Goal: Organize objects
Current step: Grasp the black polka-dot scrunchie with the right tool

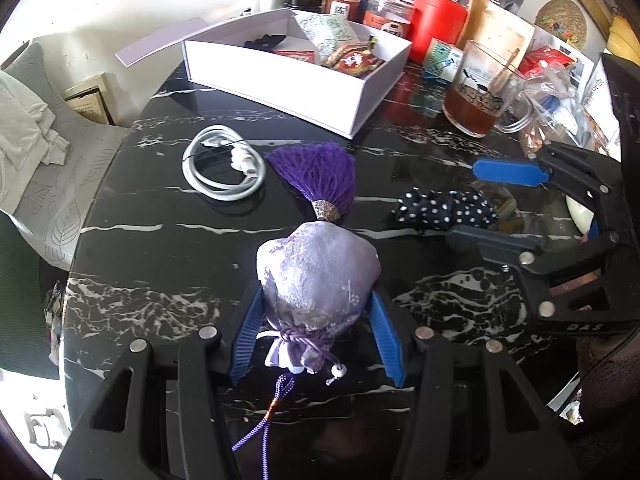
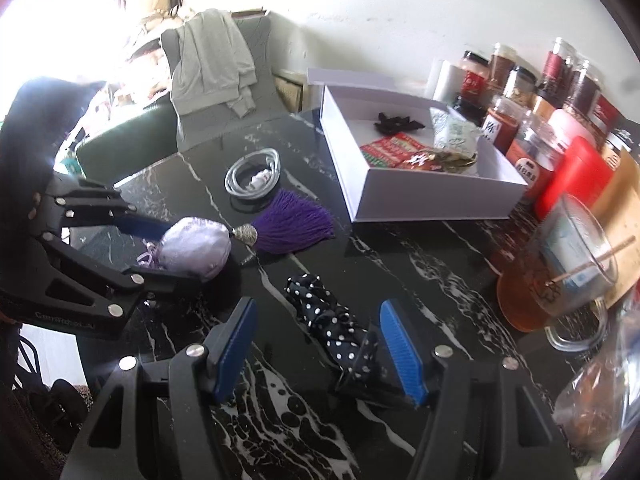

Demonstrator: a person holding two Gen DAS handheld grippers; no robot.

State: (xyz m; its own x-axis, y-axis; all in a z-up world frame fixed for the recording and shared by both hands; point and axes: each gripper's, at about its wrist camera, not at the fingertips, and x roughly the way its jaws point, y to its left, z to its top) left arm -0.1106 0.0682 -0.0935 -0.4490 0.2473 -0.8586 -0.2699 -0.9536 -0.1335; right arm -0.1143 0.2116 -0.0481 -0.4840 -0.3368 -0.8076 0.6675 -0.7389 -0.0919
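On a black marble table (image 1: 168, 248) we see two hand-held grippers at work. The left gripper (image 1: 318, 332) is clenched on a lilac satin sachet (image 1: 316, 272): both blue pads (image 1: 248, 332) press against the pouch's lower sides, near its tied neck. The sachet's purple tassel (image 1: 320, 176) fans out on the table beyond it, just beside a coiled white cable (image 1: 224, 168).

The right gripper (image 2: 320, 348) stands released, its ribbed blue pads (image 2: 400, 348) spread apart. A navy polka-dot hair bow (image 2: 332, 328) lies on the table between them; we see one end close against the right-hand finger, but we cannot tell whether it touches the pad.

Farther back sits an open white box (image 2: 440, 200), its lid folded away behind. Inside we note a small black bow (image 2: 396, 124), a red printed packet (image 2: 384, 148), a pale patterned pouch (image 2: 456, 132) and a red-and-gold item (image 2: 432, 160). To the right of the box stand a glass mug (image 1: 476, 92) of amber liquid and a row of jars (image 2: 516, 92) by the wall.
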